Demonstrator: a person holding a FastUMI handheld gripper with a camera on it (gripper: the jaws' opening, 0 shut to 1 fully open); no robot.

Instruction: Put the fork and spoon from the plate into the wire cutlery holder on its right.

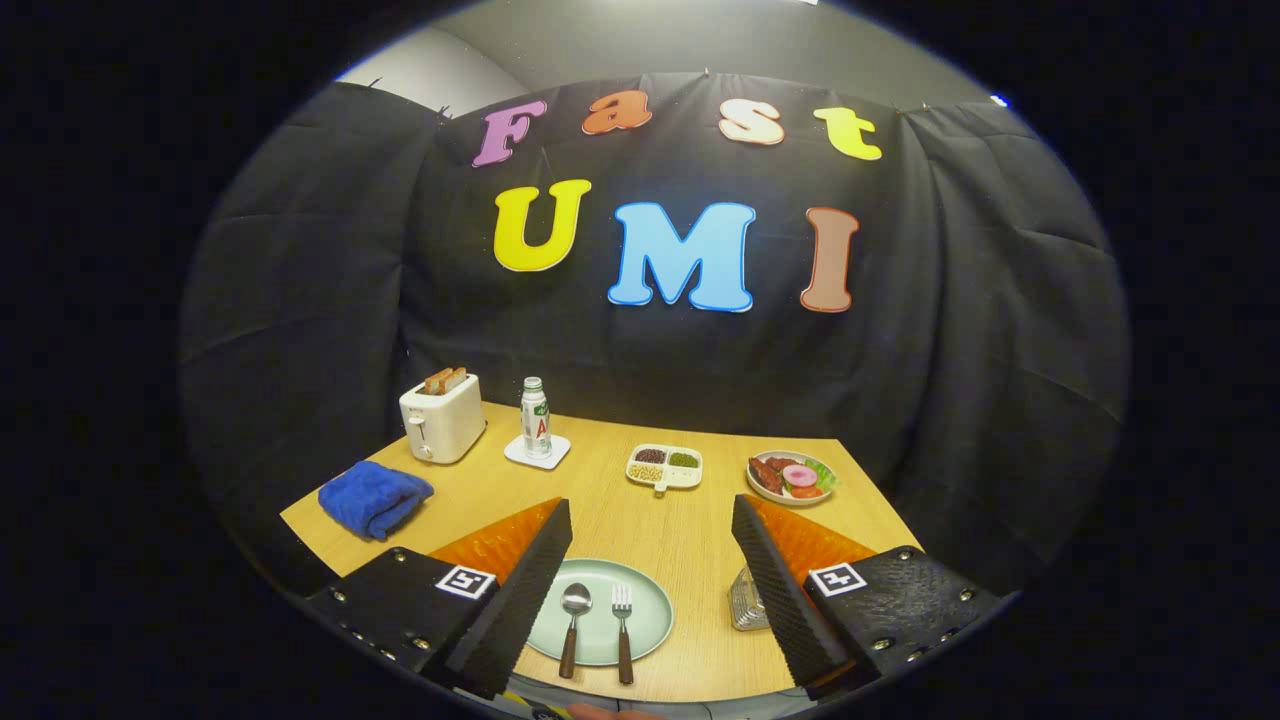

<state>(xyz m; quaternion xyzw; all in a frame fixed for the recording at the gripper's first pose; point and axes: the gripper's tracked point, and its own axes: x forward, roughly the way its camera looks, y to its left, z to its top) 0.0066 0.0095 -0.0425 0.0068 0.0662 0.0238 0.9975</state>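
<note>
Fork (623,620) and spoon (572,615) lie side by side on the pale green plate (650,610) at the desk's (600,500) near edge, spoon to the left, handles pointing toward the near edge. Beside the plate on the right stands the wire cutlery holder (745,600), partly hidden by one finger. Raised over the plate, the hand-held gripper (650,520) has its fingers spread wide, gripping nothing.

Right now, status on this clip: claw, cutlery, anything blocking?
Claw open, holding nothing, above the table. Spoon and fork side by side on plate, untouched. Wire holder right of plate, partly behind one finger. Path clear.
</note>
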